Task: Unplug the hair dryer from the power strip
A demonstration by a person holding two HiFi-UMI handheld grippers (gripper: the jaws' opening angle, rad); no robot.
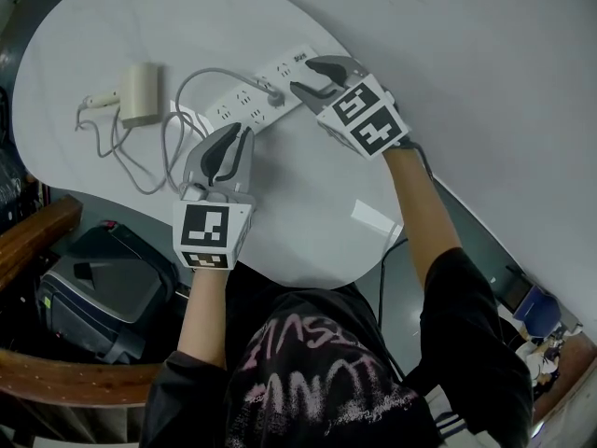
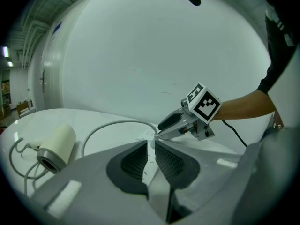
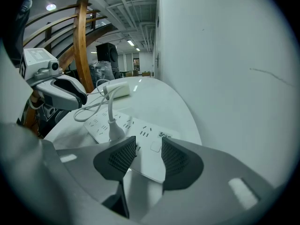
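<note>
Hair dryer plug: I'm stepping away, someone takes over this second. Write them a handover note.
Left gripper: jaws narrowly apart, empty, by the strip's near edge.
Right gripper: open, empty, over the strip's switch end; the plug sits just beside its jaws, not between them.
Hair dryer: lying on the table, cord looping to the plug.
Done: nothing, the plug is still in.
Left: close the right gripper on the plug and pull it out, probably steadying the strip with the left.
</note>
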